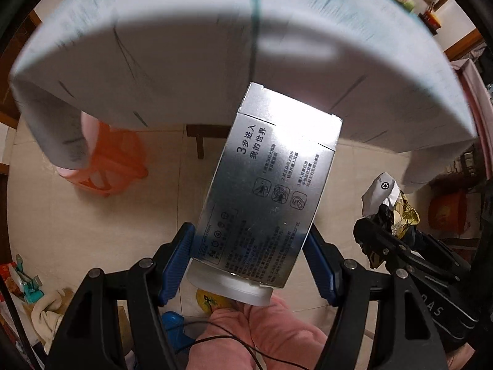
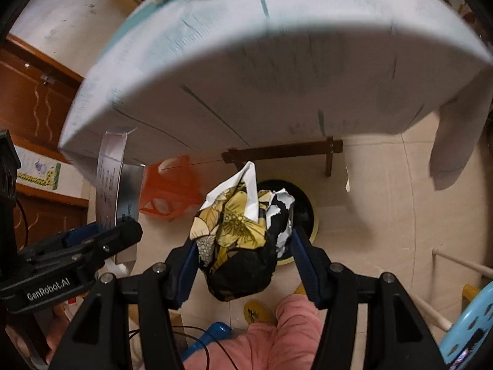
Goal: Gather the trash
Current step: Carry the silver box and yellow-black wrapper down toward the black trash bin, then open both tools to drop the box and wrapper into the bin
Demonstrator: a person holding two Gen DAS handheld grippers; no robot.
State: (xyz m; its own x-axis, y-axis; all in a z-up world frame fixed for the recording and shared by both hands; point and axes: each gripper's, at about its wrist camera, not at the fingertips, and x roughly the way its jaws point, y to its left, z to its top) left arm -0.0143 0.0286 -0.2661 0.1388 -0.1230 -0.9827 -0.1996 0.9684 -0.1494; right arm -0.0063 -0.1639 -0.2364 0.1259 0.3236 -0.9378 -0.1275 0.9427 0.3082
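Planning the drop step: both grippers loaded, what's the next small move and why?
Probably lower the right gripper a little and open it: its crumpled floral paper hangs right over the black bin. The left gripper holds its silver box off to the side.

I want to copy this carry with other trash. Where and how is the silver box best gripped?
Grip the silver box as the left gripper does: at its lower end, jaws across the two narrow sides, coming from the end along its length. Those sides are flat and parallel, so the blue pads sit flush.
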